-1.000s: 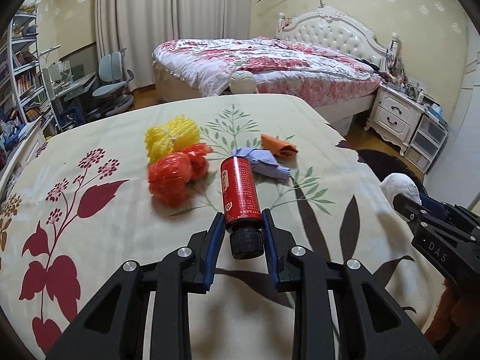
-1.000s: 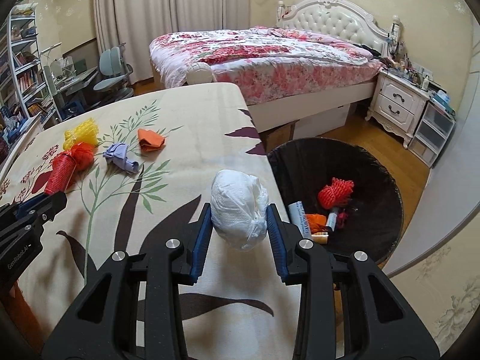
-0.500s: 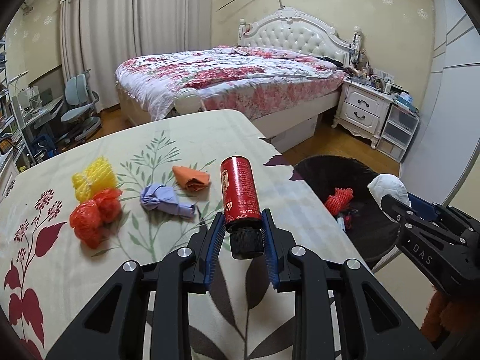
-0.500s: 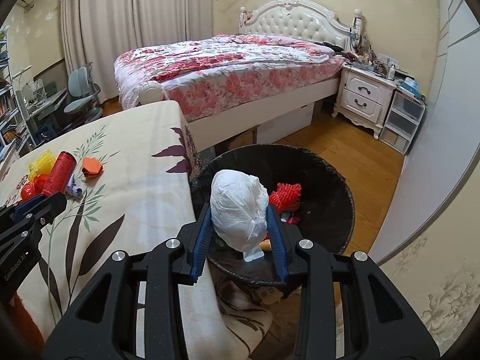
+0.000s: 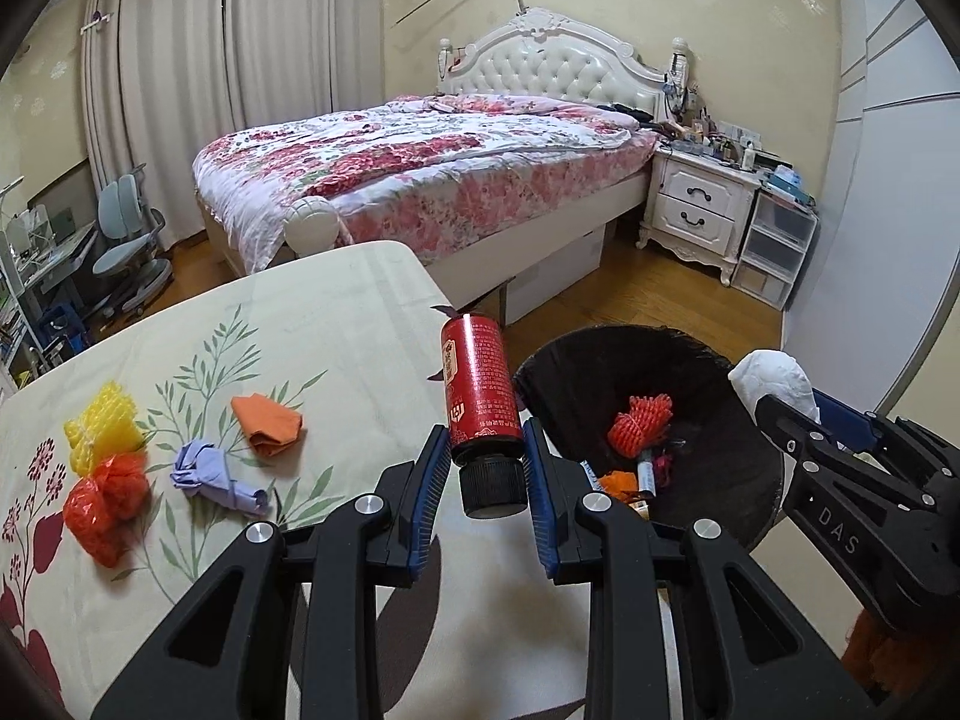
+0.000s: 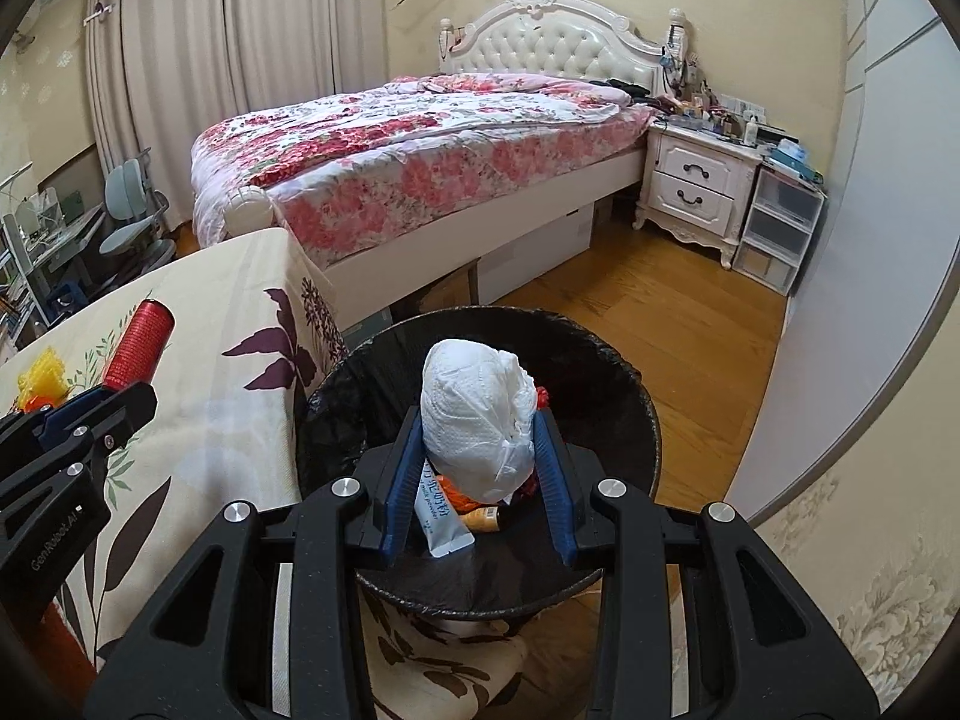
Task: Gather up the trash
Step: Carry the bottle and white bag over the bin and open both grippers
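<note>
Both grippers now near the bin (image 6: 630,420): left (image 5: 486,468) pinching a red can (image 5: 480,384), right (image 6: 477,456) a crumpled, seemingly paper wad (image 6: 474,414).

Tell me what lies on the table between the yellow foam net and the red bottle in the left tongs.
Left wrist view: a purple wad and an orange wad lie between yellow foam net and red bottle.

left hand-held gripper (image 5: 486,468) clamping red bottle (image 5: 480,396) — black bin (image 5: 750,480) beside

A home bedroom: floral-quilted bed (image 5: 420,180), tufted headboard (image 5: 546,69), white nightstand (image 5: 699,210), curtains (image 5: 180,90).
</note>
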`<state>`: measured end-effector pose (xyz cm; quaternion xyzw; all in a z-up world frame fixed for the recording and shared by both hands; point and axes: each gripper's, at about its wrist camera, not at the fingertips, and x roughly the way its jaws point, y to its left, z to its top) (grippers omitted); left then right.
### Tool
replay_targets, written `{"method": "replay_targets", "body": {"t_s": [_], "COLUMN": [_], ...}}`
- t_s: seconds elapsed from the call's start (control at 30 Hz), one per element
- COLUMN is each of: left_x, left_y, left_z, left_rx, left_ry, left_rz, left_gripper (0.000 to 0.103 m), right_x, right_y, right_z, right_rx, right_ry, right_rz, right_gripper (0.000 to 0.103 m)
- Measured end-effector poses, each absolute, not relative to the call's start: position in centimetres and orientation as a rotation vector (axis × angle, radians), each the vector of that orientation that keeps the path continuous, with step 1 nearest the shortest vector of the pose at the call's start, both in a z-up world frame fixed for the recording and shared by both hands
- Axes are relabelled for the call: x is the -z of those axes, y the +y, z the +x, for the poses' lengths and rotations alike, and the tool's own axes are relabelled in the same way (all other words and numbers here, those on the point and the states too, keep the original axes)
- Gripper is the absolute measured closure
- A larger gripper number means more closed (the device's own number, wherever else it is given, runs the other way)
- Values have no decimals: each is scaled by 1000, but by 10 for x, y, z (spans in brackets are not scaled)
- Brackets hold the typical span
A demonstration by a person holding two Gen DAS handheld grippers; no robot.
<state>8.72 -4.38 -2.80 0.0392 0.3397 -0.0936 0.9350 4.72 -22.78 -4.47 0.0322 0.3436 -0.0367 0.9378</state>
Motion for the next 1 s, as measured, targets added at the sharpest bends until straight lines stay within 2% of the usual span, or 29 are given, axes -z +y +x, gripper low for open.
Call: {"method": "replay_targets", "body": {"t_s": [0.63,0.93,0.97,1.0], "left_x": [50,56,56,55], "left_y": [-101,-108,-108,-108], "left_z": [137,144,145,146], "left_rx": [232,246,246,245], "left_ry": [738,758,757,756], "left_rz": [153,162,164,163], "left_gripper": [75,75,72,64], "right_x": [63,70,70,70], "right_y": [-267,-271,-273,-272], "right_z": [83,92,91,91], "right_rx": [134,144,146,147], "right_ry": [732,747,744,743], "right_rz": [122,125,126,127], "right_gripper": [67,64,63,61]}}
